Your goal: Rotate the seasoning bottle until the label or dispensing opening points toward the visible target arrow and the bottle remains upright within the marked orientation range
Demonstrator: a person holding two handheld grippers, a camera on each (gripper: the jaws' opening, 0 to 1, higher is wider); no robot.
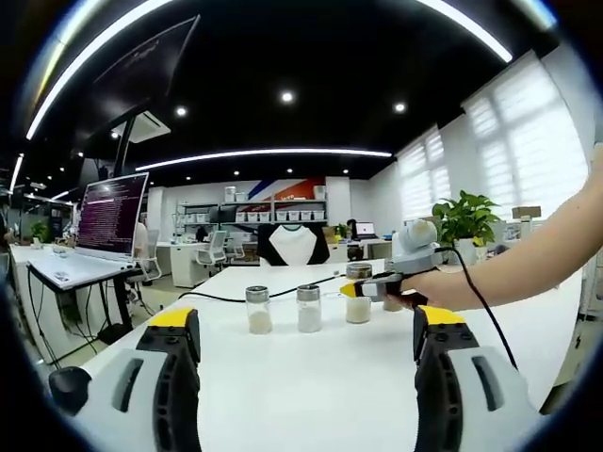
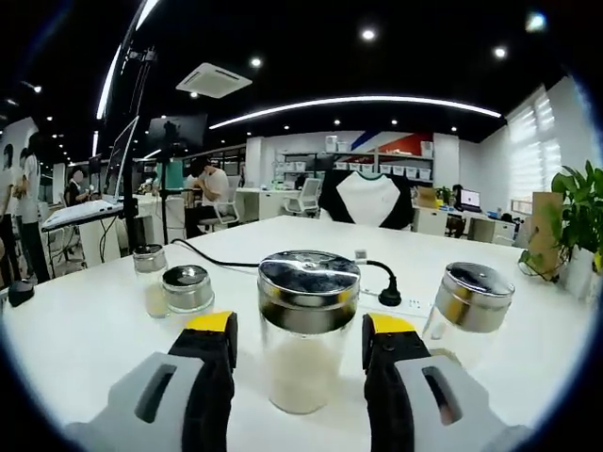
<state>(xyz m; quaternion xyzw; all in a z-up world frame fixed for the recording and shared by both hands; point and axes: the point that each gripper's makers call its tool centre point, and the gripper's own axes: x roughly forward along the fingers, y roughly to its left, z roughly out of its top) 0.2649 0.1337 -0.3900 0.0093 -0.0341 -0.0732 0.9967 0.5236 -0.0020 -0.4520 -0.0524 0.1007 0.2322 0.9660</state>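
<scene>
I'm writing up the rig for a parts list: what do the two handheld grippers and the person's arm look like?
Both the left gripper and the right gripper have black jaws with yellow tips on light grey bodies with dark slots. From the left gripper view, a black cable trails from the right gripper along the person's bare forearm; no sleeve shows.

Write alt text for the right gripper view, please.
The right claw brackets an upright seasoning bottle with a shiny metal lid on a white table. Three more lidded bottles stand nearby, and a black power cable runs behind.
</scene>
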